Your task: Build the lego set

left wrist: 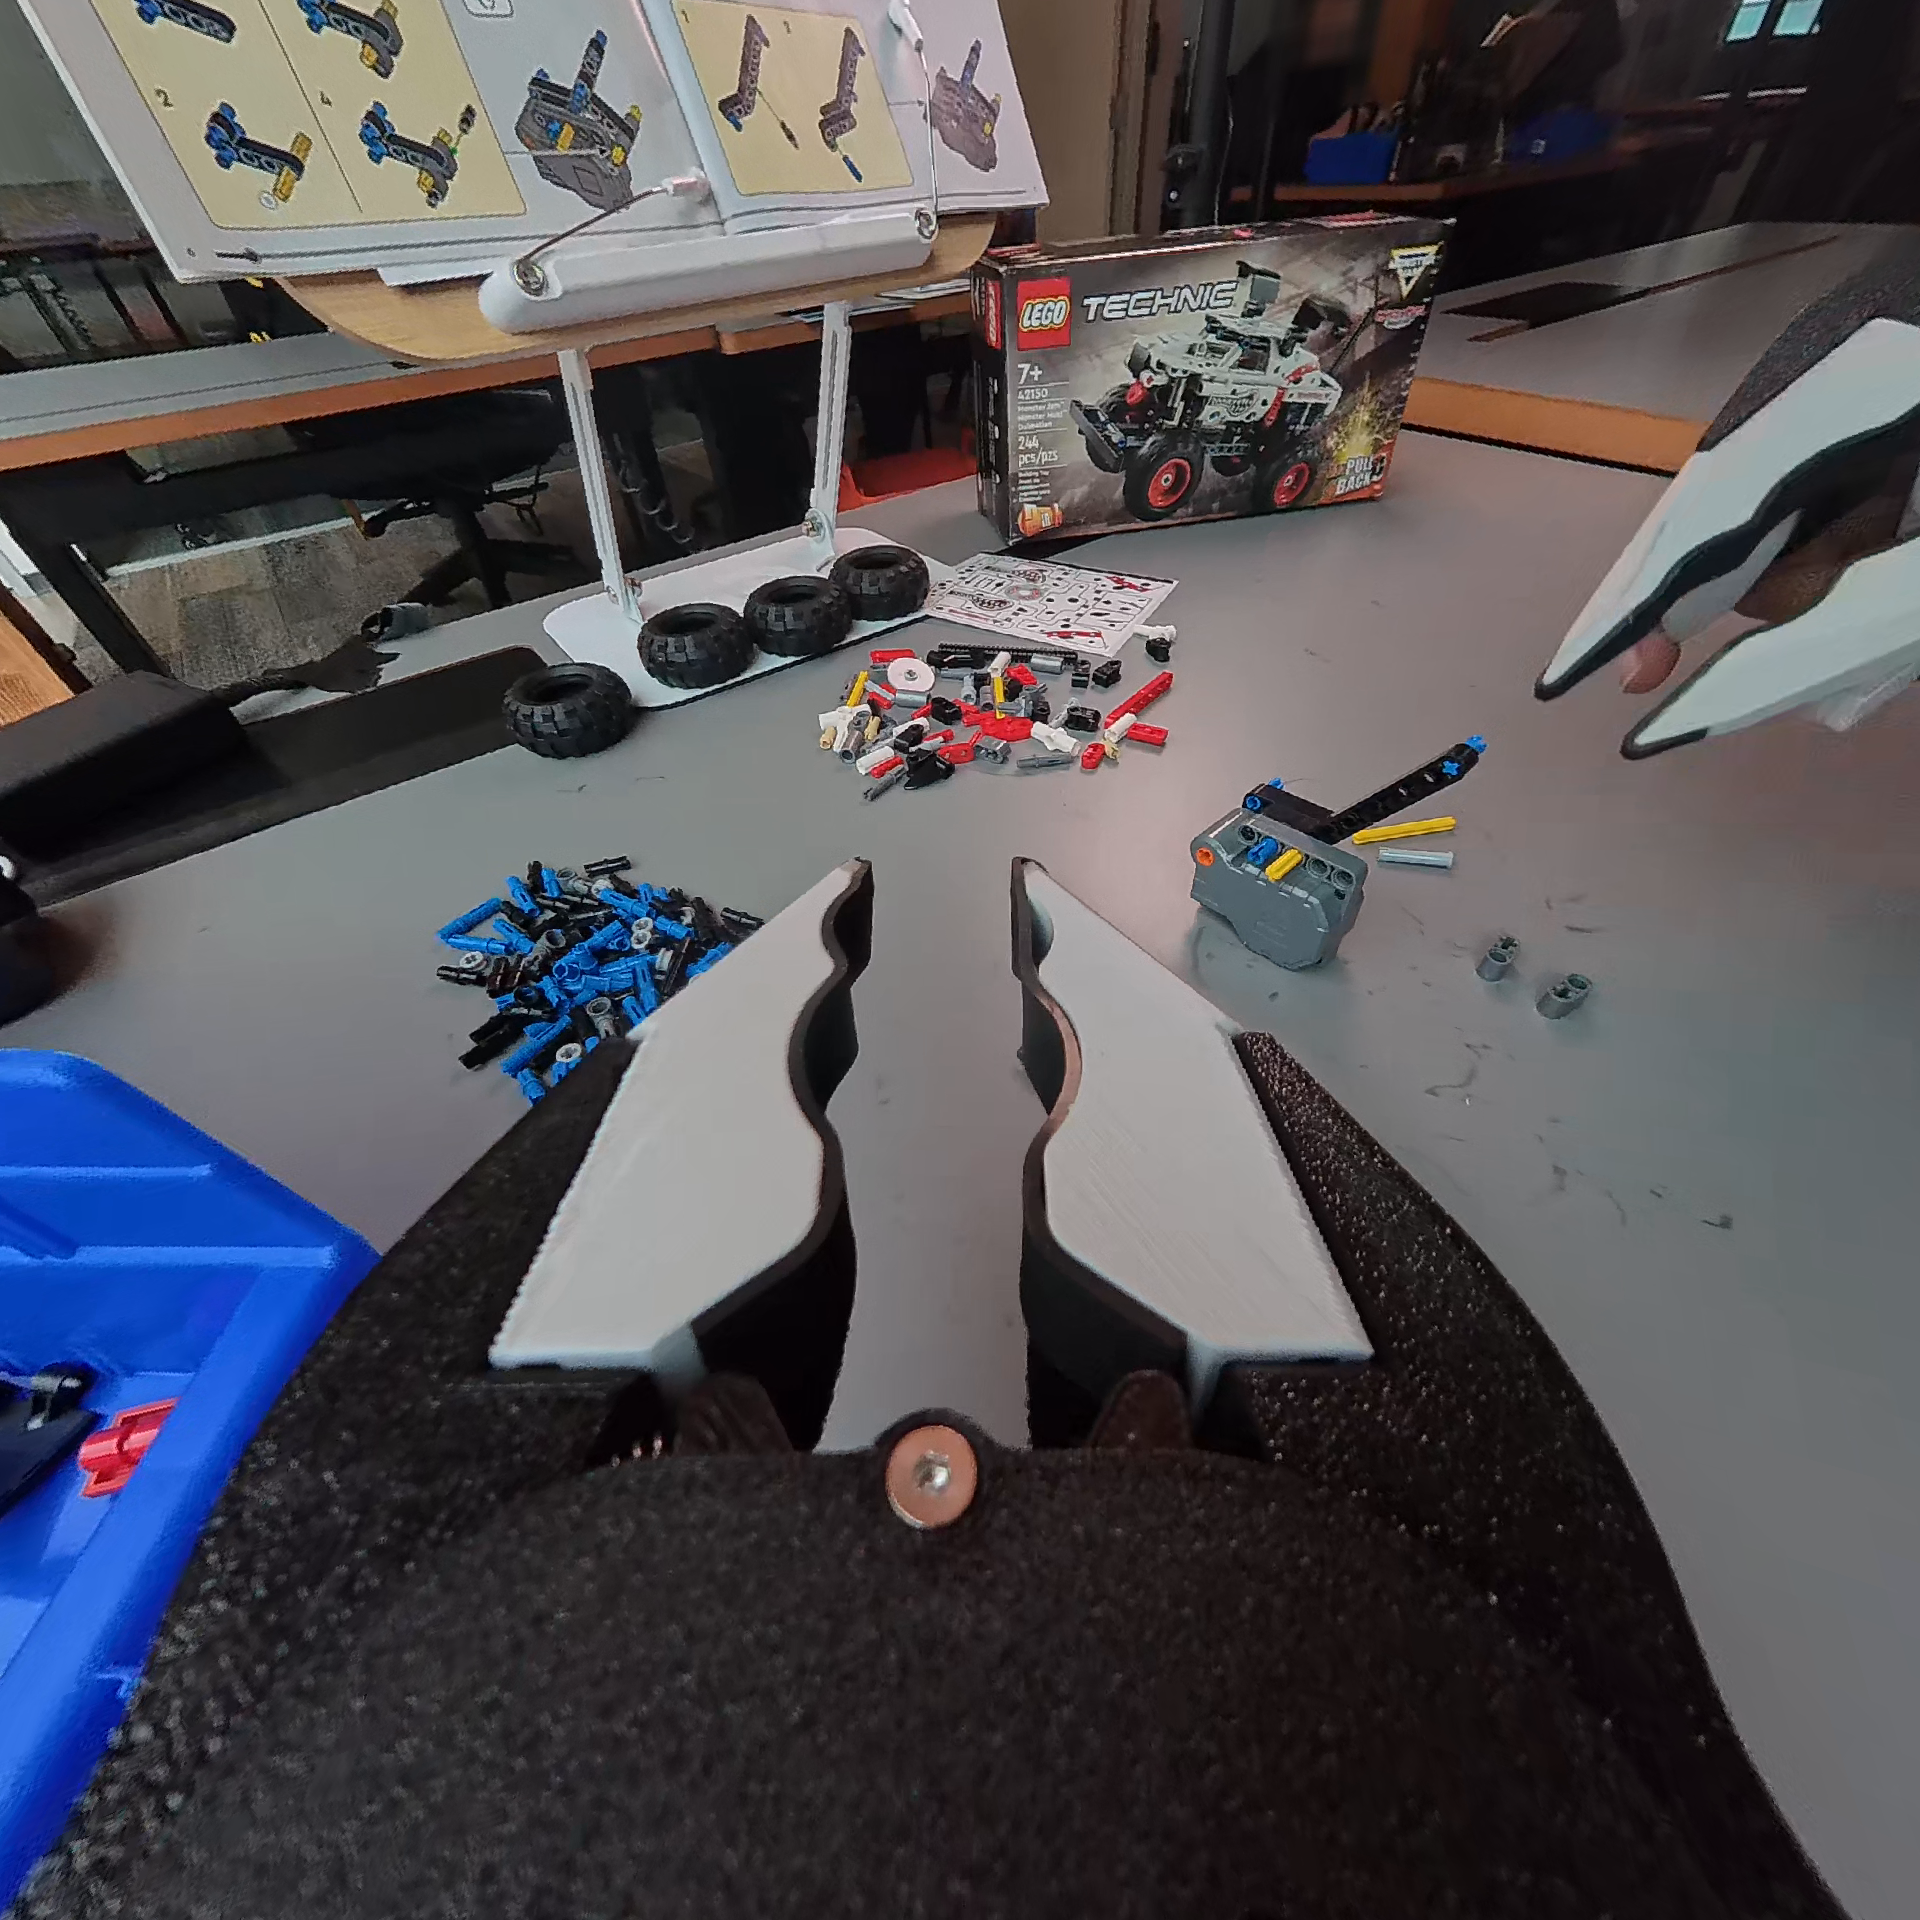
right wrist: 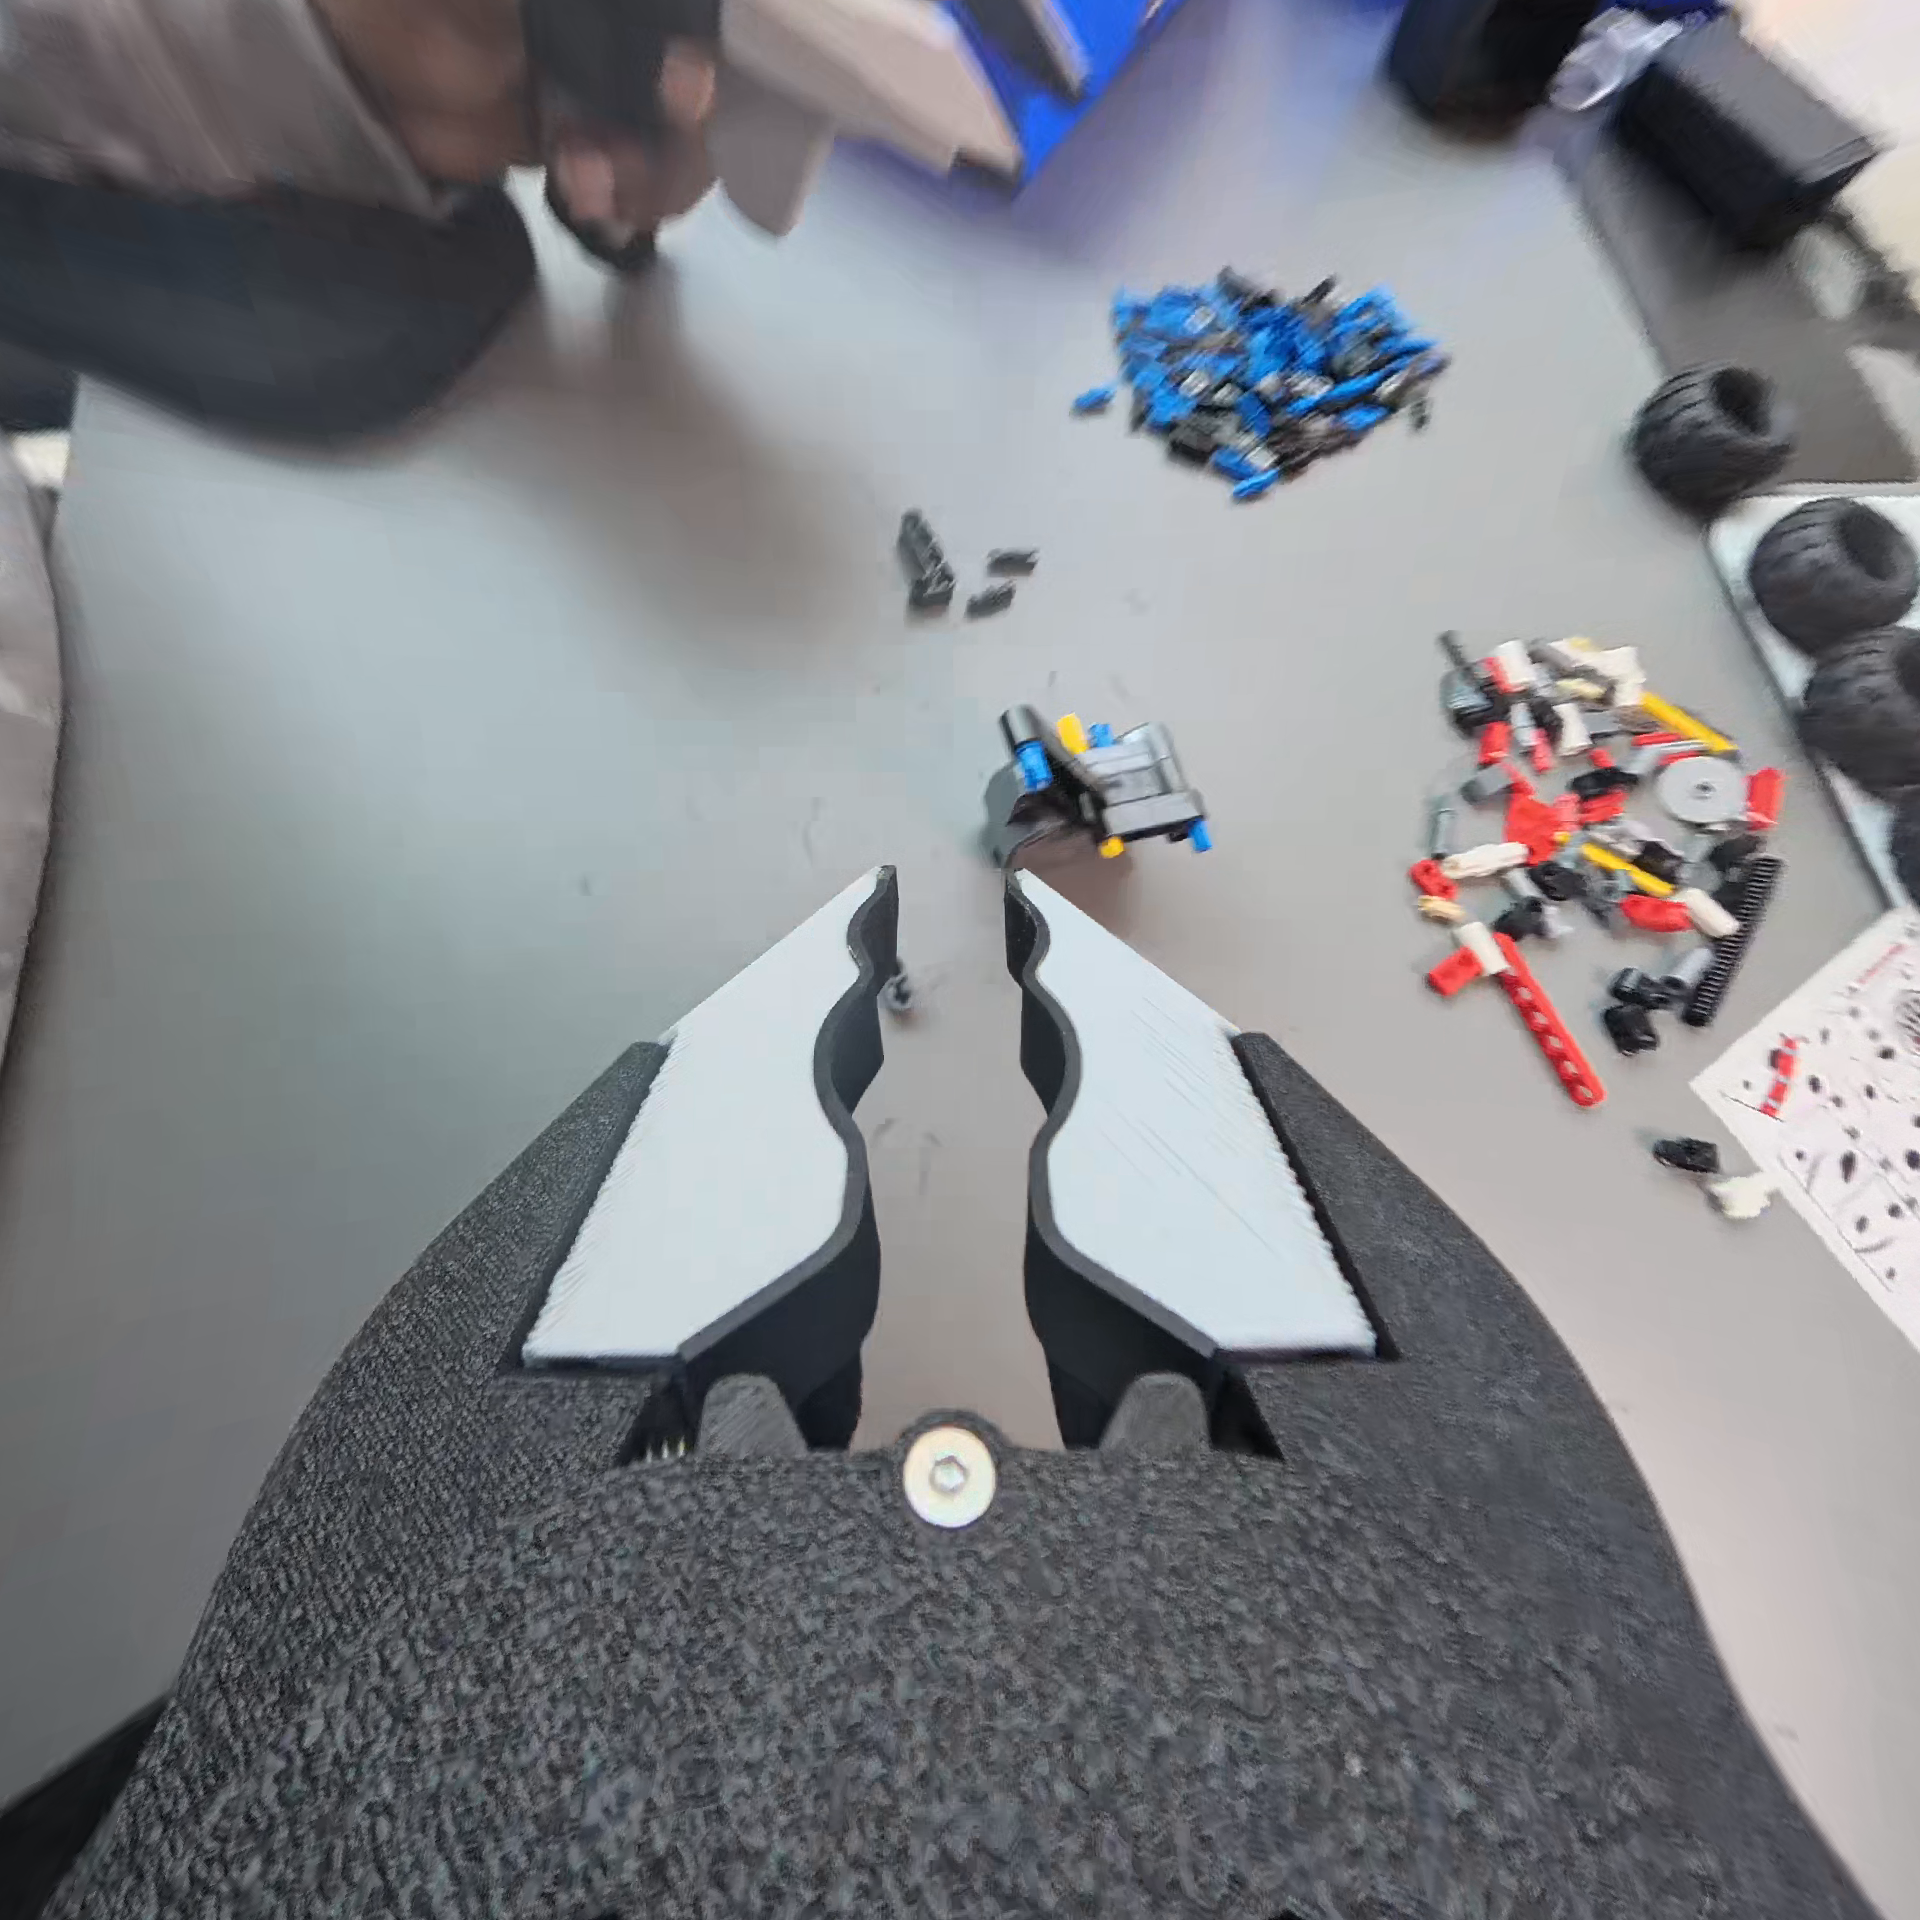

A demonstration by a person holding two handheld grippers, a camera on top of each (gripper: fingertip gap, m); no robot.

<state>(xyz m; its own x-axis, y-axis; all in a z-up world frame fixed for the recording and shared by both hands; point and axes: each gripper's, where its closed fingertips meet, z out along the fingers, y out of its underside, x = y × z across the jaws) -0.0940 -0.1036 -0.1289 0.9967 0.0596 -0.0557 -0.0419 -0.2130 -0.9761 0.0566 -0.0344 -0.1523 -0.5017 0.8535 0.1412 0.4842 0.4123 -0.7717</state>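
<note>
Grey-fingered left gripper (left wrist: 940, 878) and right gripper (right wrist: 948, 883) gape, empty.

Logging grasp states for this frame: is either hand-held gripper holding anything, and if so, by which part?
Nothing is held. The left hand-held gripper and the right hand-held gripper are both open, with only bare grey table between their fingers.

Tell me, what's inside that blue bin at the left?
The blue bin shows a red piece and a dark part beside it. The left gripper and the picture's edge hide the rest.
</note>
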